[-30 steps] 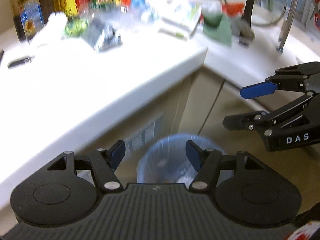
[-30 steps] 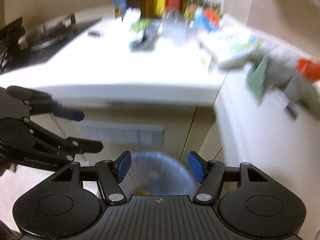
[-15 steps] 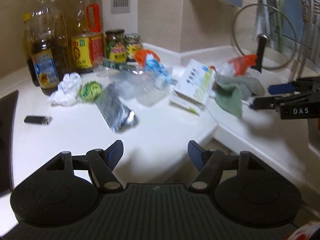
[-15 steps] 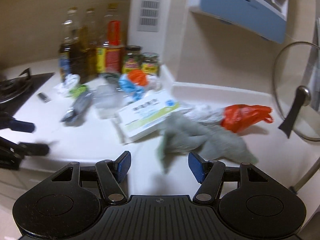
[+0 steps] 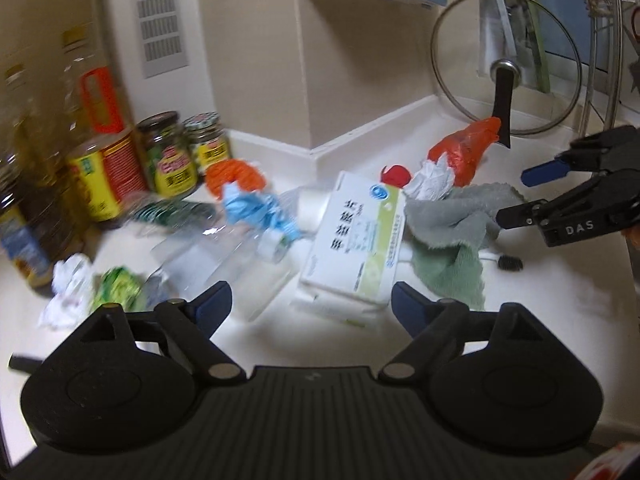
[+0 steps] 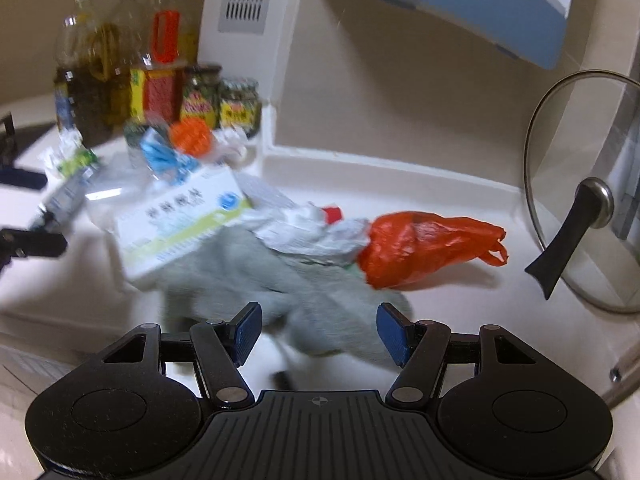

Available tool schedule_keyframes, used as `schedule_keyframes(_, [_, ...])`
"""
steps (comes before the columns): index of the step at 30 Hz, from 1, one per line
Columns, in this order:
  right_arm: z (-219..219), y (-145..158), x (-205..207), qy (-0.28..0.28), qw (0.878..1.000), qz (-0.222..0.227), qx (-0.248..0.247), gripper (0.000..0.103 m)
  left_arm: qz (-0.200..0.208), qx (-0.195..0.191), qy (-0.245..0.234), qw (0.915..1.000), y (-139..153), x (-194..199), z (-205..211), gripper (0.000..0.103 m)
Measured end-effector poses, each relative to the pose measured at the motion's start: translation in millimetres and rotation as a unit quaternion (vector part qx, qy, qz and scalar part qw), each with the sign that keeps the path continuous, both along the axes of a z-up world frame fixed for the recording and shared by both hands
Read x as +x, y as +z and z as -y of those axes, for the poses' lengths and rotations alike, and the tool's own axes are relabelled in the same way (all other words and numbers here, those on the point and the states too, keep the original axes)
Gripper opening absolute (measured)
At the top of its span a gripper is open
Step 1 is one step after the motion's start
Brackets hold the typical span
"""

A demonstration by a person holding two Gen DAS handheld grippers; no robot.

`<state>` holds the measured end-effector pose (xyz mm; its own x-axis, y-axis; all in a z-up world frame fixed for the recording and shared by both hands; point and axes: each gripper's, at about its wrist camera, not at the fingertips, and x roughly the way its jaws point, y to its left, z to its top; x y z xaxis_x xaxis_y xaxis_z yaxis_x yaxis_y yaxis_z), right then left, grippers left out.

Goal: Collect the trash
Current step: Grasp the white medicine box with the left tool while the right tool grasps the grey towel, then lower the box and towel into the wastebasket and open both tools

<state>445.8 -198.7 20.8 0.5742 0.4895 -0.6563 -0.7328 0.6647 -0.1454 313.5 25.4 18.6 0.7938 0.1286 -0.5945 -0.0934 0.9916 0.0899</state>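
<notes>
Both grippers reach for more trash, jaws wide and empty; the left gripper (image 5: 310,306) has just been opening. Next, the right gripper (image 6: 318,330) likely closes on the red bag (image 6: 420,244), the left on the white box (image 5: 356,240).

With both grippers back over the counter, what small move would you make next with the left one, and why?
Probably ease the left gripper forward and down onto the white box. Its jaws have just been opening and stand wide with nothing between them, and the box lies straight ahead on the counter. The right gripper, also open and empty, faces the grey cloth.
</notes>
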Motion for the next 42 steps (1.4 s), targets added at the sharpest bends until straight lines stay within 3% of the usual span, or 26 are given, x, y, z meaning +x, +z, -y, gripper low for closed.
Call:
schedule_keyframes(13, [-12.6,-32.5,43.8,0.074,0.995,-0.013,-0.064,0.062,-0.032,0.036,-0.045,0.9978,-19.6,45.8,13.8,0.089])
schedule_keyframes(15, [-11.3,-32.8,45.9,0.078,0.995,-0.020,-0.060,0.032,-0.034,0.037,-0.045,0.9977,-20.7,50.9,14.0,0.090])
schedule_keyframes(18, [-7.7,-30.4,45.6,0.081,0.995,-0.019,-0.052,0.019,-0.036,0.045,-0.043,0.9974,-21.9,58.0,14.4,0.090])
schedule_keyframes(32, [14.8,16.7,27.9,0.053,0.998,0.018,0.018,0.016,-0.066,0.078,-0.084,0.9912,-34.6,90.1,21.7,0.089])
schedule_keyframes(37, [18.3,27.6,25.3,0.040,0.998,0.029,0.030,0.016,-0.080,0.091,-0.096,0.9880,-39.7,99.0,26.4,0.078])
schedule_keyframes(39, [21.4,33.4,25.1,0.034,0.998,0.031,0.038,0.016,-0.083,0.092,-0.098,0.9874,-41.4,100.5,27.8,0.070])
schedule_keyframes(42, [26.7,41.3,23.7,0.029,0.998,0.034,0.051,0.016,-0.082,0.088,-0.094,0.9883,-42.4,101.0,27.9,0.069])
